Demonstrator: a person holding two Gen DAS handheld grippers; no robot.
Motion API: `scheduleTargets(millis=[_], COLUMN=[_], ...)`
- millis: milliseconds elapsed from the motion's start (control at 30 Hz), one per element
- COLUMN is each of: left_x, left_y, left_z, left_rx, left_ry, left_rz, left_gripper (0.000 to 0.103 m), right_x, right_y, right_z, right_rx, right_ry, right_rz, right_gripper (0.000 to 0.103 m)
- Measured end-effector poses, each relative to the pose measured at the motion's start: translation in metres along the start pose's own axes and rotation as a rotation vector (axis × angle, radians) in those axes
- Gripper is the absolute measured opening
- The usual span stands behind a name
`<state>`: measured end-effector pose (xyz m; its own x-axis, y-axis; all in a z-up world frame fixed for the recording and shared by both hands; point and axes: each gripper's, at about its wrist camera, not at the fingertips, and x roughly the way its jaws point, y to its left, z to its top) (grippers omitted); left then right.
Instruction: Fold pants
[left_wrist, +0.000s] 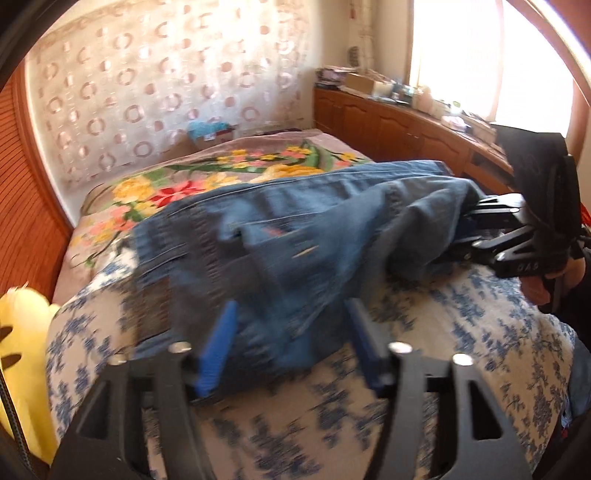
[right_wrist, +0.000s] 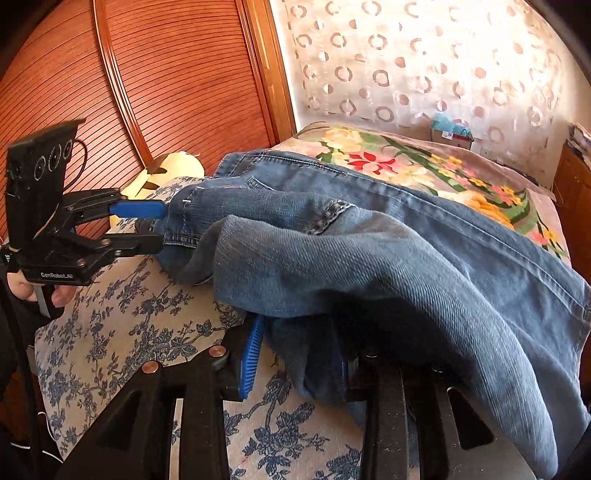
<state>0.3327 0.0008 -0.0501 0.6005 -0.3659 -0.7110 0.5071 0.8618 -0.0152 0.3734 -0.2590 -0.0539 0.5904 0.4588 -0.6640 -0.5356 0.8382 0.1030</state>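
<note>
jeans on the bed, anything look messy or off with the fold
Yes. The jeans lie bunched, not flat: the top layer humps in loose folds and drapes over the right gripper. The left gripper stands open around the denim edge.

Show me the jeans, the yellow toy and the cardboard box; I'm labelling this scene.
jeans (right_wrist: 388, 258): right wrist view, folded leg.
yellow toy (left_wrist: 18, 332): left wrist view, its body.
cardboard box (right_wrist: 452, 137): right wrist view, front face.
</note>
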Motion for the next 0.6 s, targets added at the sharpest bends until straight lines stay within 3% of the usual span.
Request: scheduleTargets(millis=[167,467,600], left_x=[-0.007,-0.009,0.001], left_y=[0.033,0.075,0.076], left_z=[-0.019,-0.057,-0.06], left_rx=[-0.039,-0.141,-0.159], left_ry=[0.015,0.085,0.097], left_rz=[0.086,0.078,0.05], left_gripper=[0.074,0.073,0.062], right_x=[0.004,0.015,0.016], right_y=[0.005,0.015,0.014], right_z=[0.001,-0.001,0.003], right_rx=[0.009,-0.017,-0.009], right_ry=[-0.007,0.037,0.042], right_rz=[-0.001,0.023,0.012], right_gripper=[0.035,0.035,0.035])
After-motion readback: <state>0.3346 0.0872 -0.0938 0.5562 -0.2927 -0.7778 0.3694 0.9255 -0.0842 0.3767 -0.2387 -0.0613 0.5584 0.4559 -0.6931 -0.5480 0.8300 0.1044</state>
